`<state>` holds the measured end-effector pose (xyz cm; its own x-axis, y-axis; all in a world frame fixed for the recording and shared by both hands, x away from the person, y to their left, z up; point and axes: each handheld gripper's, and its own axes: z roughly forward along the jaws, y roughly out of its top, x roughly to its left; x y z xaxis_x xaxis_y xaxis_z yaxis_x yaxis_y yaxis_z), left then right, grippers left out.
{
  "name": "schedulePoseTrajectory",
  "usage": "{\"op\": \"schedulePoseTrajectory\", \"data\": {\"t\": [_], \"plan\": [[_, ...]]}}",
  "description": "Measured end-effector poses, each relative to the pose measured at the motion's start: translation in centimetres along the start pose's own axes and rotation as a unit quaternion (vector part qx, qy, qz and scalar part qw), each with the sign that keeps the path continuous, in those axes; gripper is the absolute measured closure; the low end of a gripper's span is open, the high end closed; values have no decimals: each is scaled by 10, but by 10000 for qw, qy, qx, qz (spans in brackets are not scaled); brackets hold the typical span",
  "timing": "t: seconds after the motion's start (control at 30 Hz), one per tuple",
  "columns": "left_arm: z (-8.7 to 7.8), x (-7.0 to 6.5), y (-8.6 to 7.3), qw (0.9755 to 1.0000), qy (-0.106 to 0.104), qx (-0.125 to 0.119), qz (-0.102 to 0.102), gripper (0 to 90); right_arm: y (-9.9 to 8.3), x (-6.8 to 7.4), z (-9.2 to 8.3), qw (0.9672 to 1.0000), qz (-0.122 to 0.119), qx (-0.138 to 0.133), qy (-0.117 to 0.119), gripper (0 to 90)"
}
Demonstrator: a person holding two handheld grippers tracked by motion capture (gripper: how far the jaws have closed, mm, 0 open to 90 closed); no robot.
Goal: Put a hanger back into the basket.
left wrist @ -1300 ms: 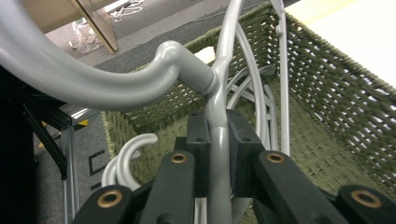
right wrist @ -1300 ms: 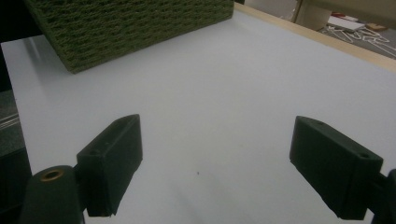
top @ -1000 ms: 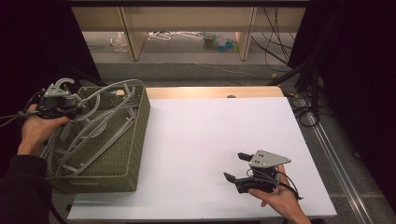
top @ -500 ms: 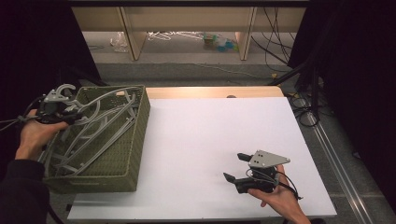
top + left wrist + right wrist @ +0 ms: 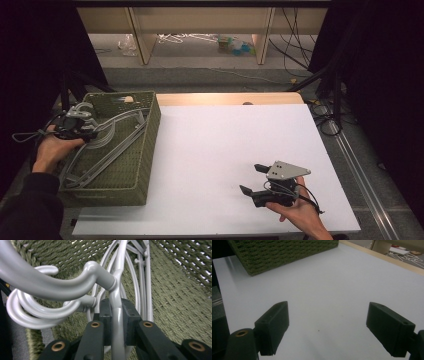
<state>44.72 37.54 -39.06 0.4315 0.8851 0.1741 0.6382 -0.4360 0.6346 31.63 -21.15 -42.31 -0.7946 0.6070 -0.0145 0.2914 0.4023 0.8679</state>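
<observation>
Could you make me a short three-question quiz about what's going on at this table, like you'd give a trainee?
1. True or false: the left gripper is shut on a grey hanger.
2. Where do the other grey hangers lie? A) on the white table B) in the green basket C) in the person's right hand
3. Fill in: the right gripper rests over the white table with its jaws ____.

Key: 1 true; 2 B; 3 open, with nothing between them.
</observation>
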Motion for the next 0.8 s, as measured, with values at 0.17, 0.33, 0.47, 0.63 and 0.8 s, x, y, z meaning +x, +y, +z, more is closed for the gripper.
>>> {"op": "schedulePoseTrajectory", "data": {"t": [0.17,0.33,0.47,0.63,0.8], "plan": [[4,1,-3,10000,45,20,-63,804,0,1,0,10000,-26,23,-20,195],[6,0,-7,9991,274,79,-319,728,0,0,1,10000,0,14,10,195],[1,-2,-8,9978,434,-106,-496,646,-1,0,1,10000,11,21,8,196],[-20,-17,-3,9952,214,-701,-641,556,0,0,1,10000,13,19,2,196],[-36,-34,-2,9944,-79,-962,-443,444,0,0,0,10000,15,3,-1,196]]}}
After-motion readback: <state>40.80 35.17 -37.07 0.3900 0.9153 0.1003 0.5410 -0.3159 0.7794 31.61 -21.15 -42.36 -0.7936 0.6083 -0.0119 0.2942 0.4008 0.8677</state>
